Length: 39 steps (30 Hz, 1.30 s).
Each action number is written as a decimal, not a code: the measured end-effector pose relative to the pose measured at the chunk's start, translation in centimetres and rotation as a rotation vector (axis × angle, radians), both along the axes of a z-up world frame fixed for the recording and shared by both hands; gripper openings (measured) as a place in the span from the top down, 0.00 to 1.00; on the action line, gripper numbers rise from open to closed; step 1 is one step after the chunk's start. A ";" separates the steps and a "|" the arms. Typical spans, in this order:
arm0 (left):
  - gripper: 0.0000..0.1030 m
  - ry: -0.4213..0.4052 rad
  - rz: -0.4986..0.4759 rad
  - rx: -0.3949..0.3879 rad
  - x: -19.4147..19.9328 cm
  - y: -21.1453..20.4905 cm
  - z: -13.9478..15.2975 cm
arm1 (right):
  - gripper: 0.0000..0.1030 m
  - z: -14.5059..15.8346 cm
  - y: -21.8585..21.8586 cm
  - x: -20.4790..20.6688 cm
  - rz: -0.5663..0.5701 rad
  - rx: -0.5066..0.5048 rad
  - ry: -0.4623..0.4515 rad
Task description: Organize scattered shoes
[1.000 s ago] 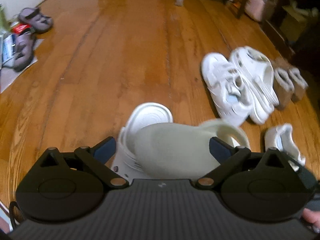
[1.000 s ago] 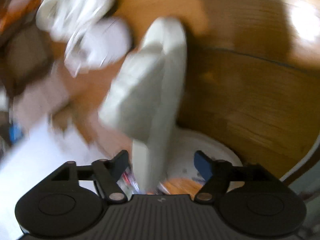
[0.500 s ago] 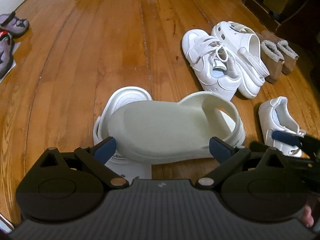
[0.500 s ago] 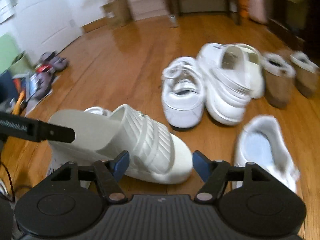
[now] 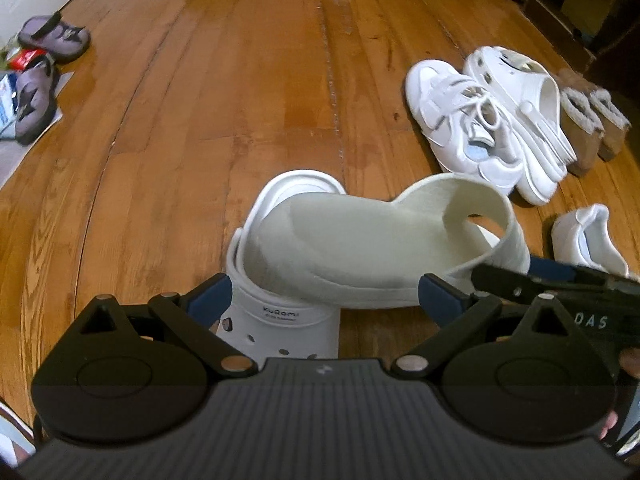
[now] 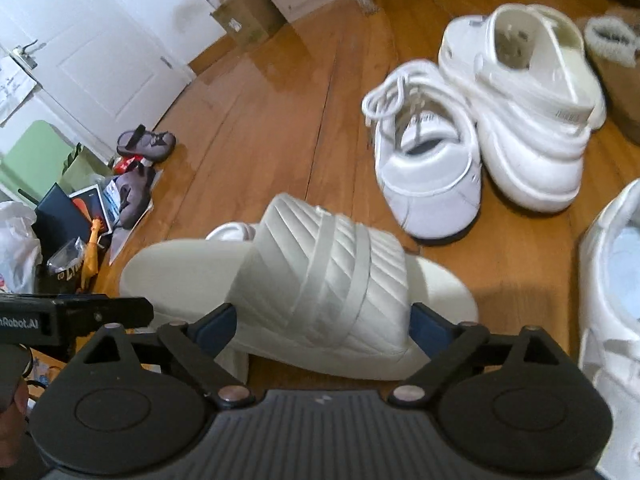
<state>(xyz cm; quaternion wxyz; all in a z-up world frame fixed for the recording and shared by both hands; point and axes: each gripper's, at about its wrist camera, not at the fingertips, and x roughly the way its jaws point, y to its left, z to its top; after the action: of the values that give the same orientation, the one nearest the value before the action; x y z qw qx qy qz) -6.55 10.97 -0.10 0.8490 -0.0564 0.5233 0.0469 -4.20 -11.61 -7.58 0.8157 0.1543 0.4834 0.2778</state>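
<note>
**pixelmoth:** Wooden floor point(image 5: 240, 100) is taking up most of both views, shoes sitting all over it. Going off the cream slide point(image 5: 360, 248) as the landmark: it's lying partly on top of a white clog point(image 5: 280, 312), crossways over the clog's opening. Beyond the slide to the right, a white sneaker point(image 5: 460, 124) is sitting just beside a chunky white clog point(image 5: 520, 112), with two tan fleece-lined boots point(image 5: 588, 120) next to that. Another white sneaker point(image 5: 584, 236) is lying near the slide's strap end. Well apart, far left, two purple sandals point(image 5: 48, 40) are sitting by some clutter.

**rustybolt:** What are the grippers doing?

**pixelmoth:** Left gripper point(image 5: 324, 292) is standing spread wide, slide and clog both showing between its fingers, pads not pressing on either. Right gripper point(image 6: 322, 320) is opening right now; the slide's quilted strap point(image 6: 332, 272) is sitting between its blue pads, and they're looking just clear of it, though it's close.

**rustybolt:** Anything else?

**pixelmoth:** White door point(image 6: 80, 52) and a cardboard box point(image 6: 244, 20) are showing past the slide in the right view.
</note>
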 end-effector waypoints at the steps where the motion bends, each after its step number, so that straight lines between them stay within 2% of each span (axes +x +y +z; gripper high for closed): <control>1: 0.02 0.000 0.001 -0.002 0.0 0.0 0.0 | 0.09 -0.1 0.2 0.1 0.001 -0.002 0.000; 3: 0.02 -0.001 -0.008 -0.008 0.1 -0.3 0.0 | 0.11 -0.2 0.3 -0.2 -0.002 -0.002 -0.007; 4: 0.02 -0.002 -0.013 -0.011 0.1 -0.4 0.0 | 0.21 -0.2 0.3 -0.3 -0.004 -0.002 -0.010; 5: 0.02 -0.002 -0.018 -0.015 0.0 -0.5 0.0 | 0.35 -0.2 0.2 -0.5 -0.018 -0.004 -0.009; 7: 0.02 -0.002 -0.022 -0.017 0.0 -0.7 0.1 | 0.45 -0.2 -0.2 -0.9 -0.039 0.010 0.007; 8: 0.02 -0.003 -0.020 -0.017 0.0 -0.8 0.1 | 0.52 -0.3 -0.5 -1.1 -0.076 0.016 0.027; 9: 0.02 -0.003 -0.016 -0.021 0.0 -0.8 0.1 | 0.55 -0.4 -0.7 -1.3 -0.118 0.021 0.050; 11: 0.02 -0.003 -0.008 -0.030 0.1 -0.8 0.0 | 0.71 -0.3 -0.9 -1.9 -0.160 0.026 0.042; 12: 0.02 0.000 -0.008 -0.038 0.1 -0.9 -0.1 | 0.75 -0.3 -1.0 -2.1 -0.178 0.028 0.035; 13: 0.02 0.003 -0.010 -0.046 0.1 -0.9 -0.2 | 0.82 -0.2 -1.2 -2.4 -0.197 0.059 0.041; 16: 0.02 0.006 -0.011 -0.060 0.2 -1.0 -0.3 | 0.89 -0.3 -2.0 -3.2 -0.221 0.174 0.087; 20: 0.02 0.007 -0.011 -0.065 0.2 -1.2 -0.4 | 0.89 -0.4 -2.6 -3.9 -0.212 0.253 0.125; 22: 0.02 0.009 -0.011 -0.066 0.3 -1.2 -0.5 | 0.89 0.1 -2.1 -4.4 -0.193 0.179 0.089; 25: 0.02 0.014 -0.009 -0.066 0.3 -1.1 -0.6 | 0.89 1.7 0.0 -5.5 -0.131 0.001 -0.012; 28: 0.02 0.017 -0.007 -0.065 0.3 -1.1 -0.8 | 0.88 2.6 1.2 -5.9 -0.111 -0.099 -0.047; 30: 0.02 0.019 -0.005 -0.062 0.3 -1.1 -0.8 | 0.88 2.6 2.7 -6.2 -0.090 -0.200 -0.072; 39: 0.02 0.023 -0.013 -0.039 0.4 -1.4 -1.0 | 0.83 2.6 4.1 -6.5 -0.090 -0.225 -0.051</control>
<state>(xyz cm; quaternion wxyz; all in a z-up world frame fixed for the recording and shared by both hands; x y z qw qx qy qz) -6.17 9.57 -1.11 0.8420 -0.0692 0.5341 0.0317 -10.72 -7.50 -5.03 0.8514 0.0761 0.4834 0.1886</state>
